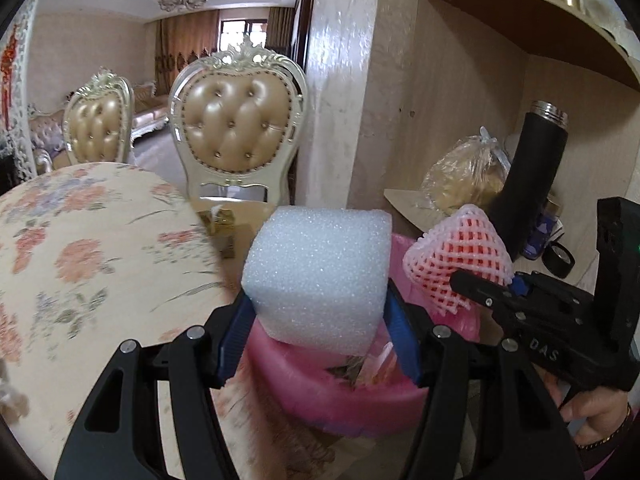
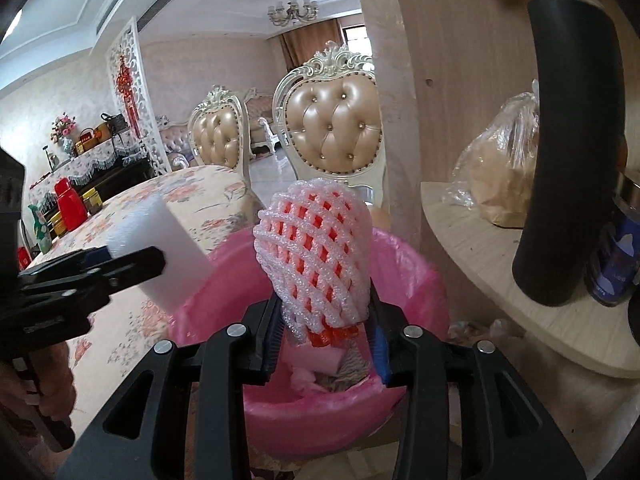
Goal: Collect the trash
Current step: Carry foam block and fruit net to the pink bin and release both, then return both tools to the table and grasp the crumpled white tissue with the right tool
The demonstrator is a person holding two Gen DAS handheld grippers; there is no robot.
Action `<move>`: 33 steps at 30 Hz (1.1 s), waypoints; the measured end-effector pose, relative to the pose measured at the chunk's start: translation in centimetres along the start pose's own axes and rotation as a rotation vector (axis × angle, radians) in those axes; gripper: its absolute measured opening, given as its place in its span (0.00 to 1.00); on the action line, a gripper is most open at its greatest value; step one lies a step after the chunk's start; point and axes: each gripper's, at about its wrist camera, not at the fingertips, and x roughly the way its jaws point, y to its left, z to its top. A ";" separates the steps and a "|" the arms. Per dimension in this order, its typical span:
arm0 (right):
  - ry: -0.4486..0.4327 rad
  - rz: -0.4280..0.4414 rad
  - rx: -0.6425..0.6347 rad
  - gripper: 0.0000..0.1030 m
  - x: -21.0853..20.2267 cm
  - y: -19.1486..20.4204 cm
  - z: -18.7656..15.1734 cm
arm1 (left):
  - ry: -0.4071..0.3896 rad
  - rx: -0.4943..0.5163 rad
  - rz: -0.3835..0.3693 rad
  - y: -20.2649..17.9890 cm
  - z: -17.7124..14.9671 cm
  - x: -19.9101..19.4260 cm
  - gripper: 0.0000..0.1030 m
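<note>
The left gripper (image 1: 320,320) squeezes a white foam block (image 1: 320,272) between its fingers, and the right gripper (image 2: 326,332) squeezes a pink foam fruit net (image 2: 316,256). Both pieces of trash hang right above the pink bin (image 2: 420,280), which sits beside the flowery table (image 1: 80,248) and already has some scraps inside. This looks like the drop step, so next both grippers should open their fingers and let the foam fall in.
</note>
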 end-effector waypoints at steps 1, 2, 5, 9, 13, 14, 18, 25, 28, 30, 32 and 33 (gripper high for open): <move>0.002 0.000 0.001 0.41 0.2 -0.2 0.1 | 0.004 -0.002 -0.007 0.0 0.2 0.9 0.59; 0.003 0.001 0.005 0.42 0.4 -0.4 0.1 | 0.009 -0.004 -0.008 0.0 0.4 1.4 0.60; 0.010 -0.004 0.019 0.68 1.4 -0.7 0.6 | 0.013 -0.028 -0.014 0.5 0.7 3.1 0.85; -0.015 -0.013 0.059 0.75 0.9 -1.3 0.8 | 0.008 -0.056 0.022 1.7 0.5 3.2 0.88; -0.024 -0.020 0.064 0.75 0.0 -1.2 0.6 | -0.004 -0.081 0.064 3.2 -0.5 1.1 0.88; -0.025 -0.020 0.066 0.75 -0.4 -1.1 0.3 | -0.009 -0.084 0.078 3.4 -0.7 0.5 0.89; -0.021 0.001 0.065 0.75 -1.3 0.1 -0.3 | -0.026 -0.104 0.176 4.9 -2.3 -3.2 0.95; -0.007 0.086 0.003 0.75 -1.9 5.2 -1.0 | -0.005 -0.114 0.311 7.3 -6.3 -9.7 0.95; 0.005 0.139 -0.042 0.75 -1.7 8.3 -1.2 | -0.014 -0.106 0.372 8.1 -8.1 -12.3 0.95; 0.014 0.167 -0.071 0.75 -1.6 10.4 -1.4 | -0.013 -0.114 0.412 9.0 -9.3 -14.2 0.95; 0.027 0.199 -0.097 0.75 -1.5 12.4 -1.7 | -0.008 -0.142 0.450 10.3 -10.9 -16.3 0.95; 0.033 0.211 -0.110 0.75 -1.3 13.3 -1.8 | -0.006 -0.155 0.462 10.8 -11.4 -17.1 0.95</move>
